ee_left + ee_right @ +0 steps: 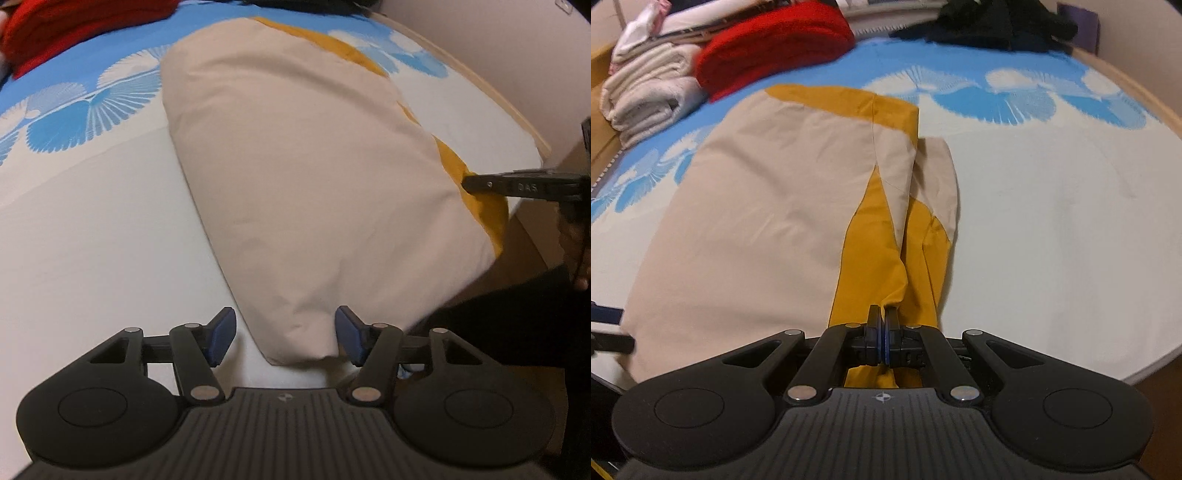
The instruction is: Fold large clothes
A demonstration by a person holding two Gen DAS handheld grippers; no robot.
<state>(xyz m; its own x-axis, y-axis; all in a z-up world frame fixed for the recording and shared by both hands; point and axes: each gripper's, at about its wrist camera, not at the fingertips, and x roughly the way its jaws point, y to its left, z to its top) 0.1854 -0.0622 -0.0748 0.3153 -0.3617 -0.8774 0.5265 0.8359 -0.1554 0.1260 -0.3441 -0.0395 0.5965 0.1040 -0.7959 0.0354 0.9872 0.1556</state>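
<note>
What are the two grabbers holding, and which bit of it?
The right gripper pinches the yellow edge of the beige-and-yellow garment. The left gripper holds nothing; its open jaws straddle the garment's near corner.

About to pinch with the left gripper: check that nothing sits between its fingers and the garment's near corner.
Nothing visible does. The left gripper is open with the garment corner already between its fingers.

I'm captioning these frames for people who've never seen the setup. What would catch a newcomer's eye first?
First, the big beige and mustard garment, lying lengthwise down the middle of the bed on its blue-patterned sheet. Next, the right claw, shut on the garment's mustard edge at the near end, while the left claw stands open astride a beige corner. At the far left, a bright red folded cloth sits beside a stack of white towels.
</note>
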